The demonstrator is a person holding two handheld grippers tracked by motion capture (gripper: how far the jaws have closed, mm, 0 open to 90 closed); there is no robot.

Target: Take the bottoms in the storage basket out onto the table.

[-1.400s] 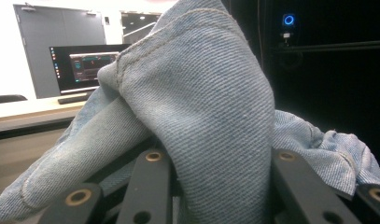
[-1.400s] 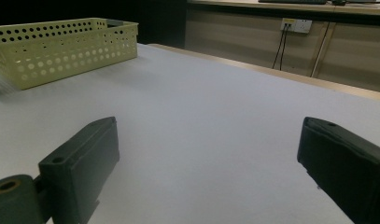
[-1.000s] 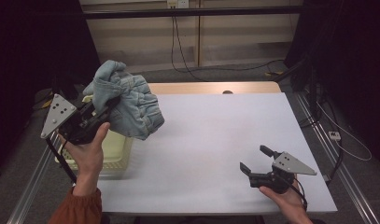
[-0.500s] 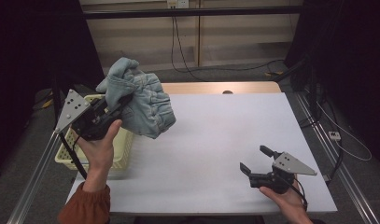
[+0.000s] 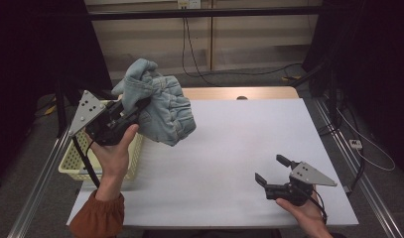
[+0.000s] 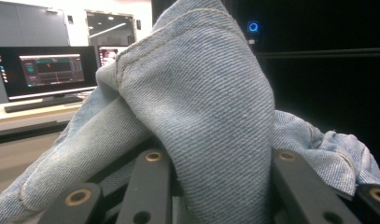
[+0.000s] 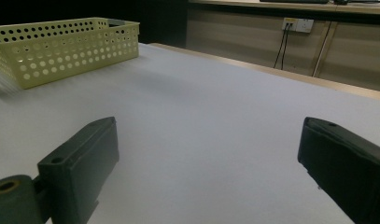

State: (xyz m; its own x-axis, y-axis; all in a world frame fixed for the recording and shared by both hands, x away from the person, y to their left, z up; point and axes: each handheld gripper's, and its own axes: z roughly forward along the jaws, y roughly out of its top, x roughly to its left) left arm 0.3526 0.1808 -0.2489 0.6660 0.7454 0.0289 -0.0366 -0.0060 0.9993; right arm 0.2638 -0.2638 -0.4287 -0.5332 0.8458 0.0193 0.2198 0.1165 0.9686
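A bunched light-blue denim garment (image 5: 160,106) hangs in the air above the table's left side, held up by my left gripper (image 5: 132,110), which is shut on its folds. In the left gripper view the denim (image 6: 197,116) bulges up between the two black jaws. A pale yellow perforated basket (image 5: 76,158) sits at the table's left edge, below and left of the garment. My right gripper (image 5: 273,171) rests low near the front right of the table, open with nothing between its fingers (image 7: 85,158); the yellow basket (image 7: 61,46) lies far ahead of it.
The white table top (image 5: 239,139) stretches between the two hands. A wooden strip (image 5: 239,93) borders its far edge. Metal rails run along both sides, and cables (image 5: 358,144) lie on the floor at the right.
My left gripper has carried the denim garment to the right and slightly up, away from above the basket toward the table's middle. The right gripper has stayed put.
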